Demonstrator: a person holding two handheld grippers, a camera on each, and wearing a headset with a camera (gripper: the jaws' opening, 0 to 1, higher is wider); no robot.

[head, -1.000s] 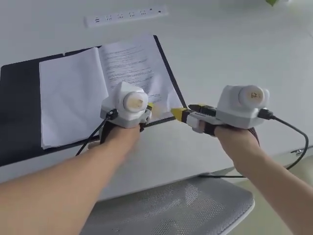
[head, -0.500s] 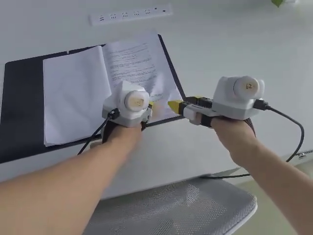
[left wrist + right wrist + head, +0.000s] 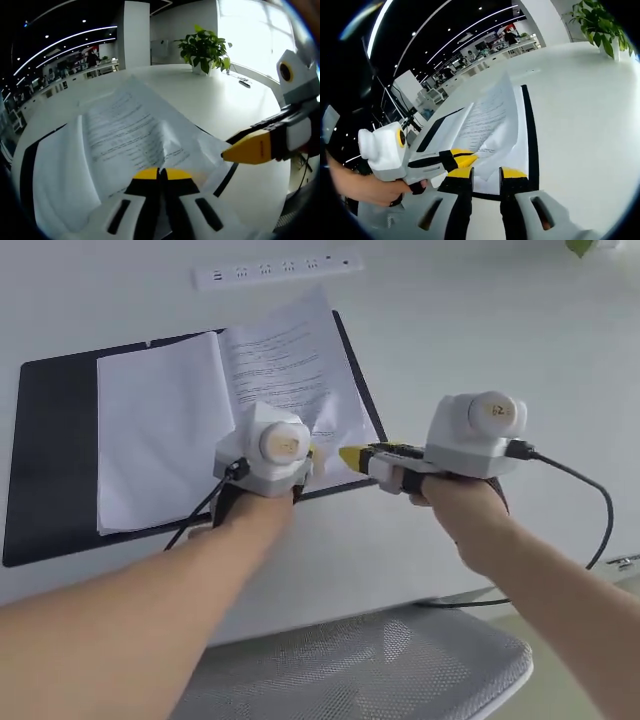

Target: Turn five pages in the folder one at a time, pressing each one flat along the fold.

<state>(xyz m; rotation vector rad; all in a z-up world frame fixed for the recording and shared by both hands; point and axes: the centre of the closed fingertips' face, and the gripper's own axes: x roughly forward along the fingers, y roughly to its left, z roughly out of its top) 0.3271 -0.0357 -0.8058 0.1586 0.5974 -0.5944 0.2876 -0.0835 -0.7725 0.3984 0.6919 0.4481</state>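
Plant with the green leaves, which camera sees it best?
The left gripper view: the whole plant stands on the white table, leaves clear. The right gripper view catches some leaves at its edge; the head view has a green scrap at its top edge.

- The left gripper point(image 3: 160, 174) has its yellow-tipped jaws pressed together at the bottom centre of its own view, pinching the near edge of a page point(image 3: 130, 125).
- The right gripper point(image 3: 487, 174) holds its jaws parallel with a clear gap between them, at the bottom centre of its view.
- In the head view, the left hand point(image 3: 245, 510) sits at centre and the right hand point(image 3: 450, 495) right of centre. The right gripper points sideways towards the left one, tips near but apart.
- The left forearm point(image 3: 130, 630) runs in from the lower left and the right forearm point(image 3: 560, 590) from the lower right, both bare.
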